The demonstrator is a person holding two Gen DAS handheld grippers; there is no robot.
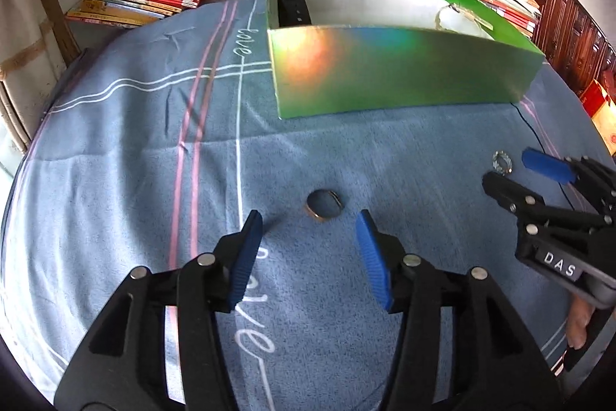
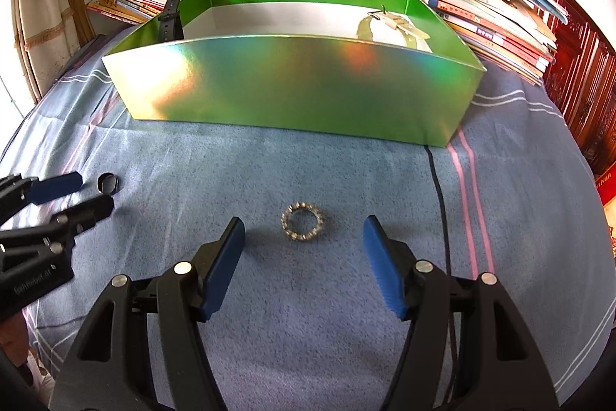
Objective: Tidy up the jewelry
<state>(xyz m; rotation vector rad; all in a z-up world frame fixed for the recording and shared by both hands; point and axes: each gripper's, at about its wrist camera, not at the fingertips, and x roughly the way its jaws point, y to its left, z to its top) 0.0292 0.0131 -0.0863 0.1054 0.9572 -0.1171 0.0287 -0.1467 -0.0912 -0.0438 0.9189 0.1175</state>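
- The green box [image 2: 292, 83] stands on the blue cloth [image 2: 346, 334], its top open toward both claws. I think this is so that jewelry can be dropped in from above.
- A black strap [image 1: 292, 2] leans in the box's left end, and a pale piece [image 2: 389, 26] lies at its right end; I judge these are already sorted.
- The plain ring [image 1: 323, 205] lies on the cloth in front of the box, toward its left end. It is tilted, with its hole facing partly up and toward the camera.
- The left claw [image 1: 310, 226] is apart and empty, just short of the plain ring.
- The sparkly ring [image 2: 303, 221] lies flat in front of the box's middle, its hole facing up, so it has no long axis.
- The right claw [image 2: 304, 230] is apart and holds nothing; it stands on either side of the sparkly ring, probably ready to close.
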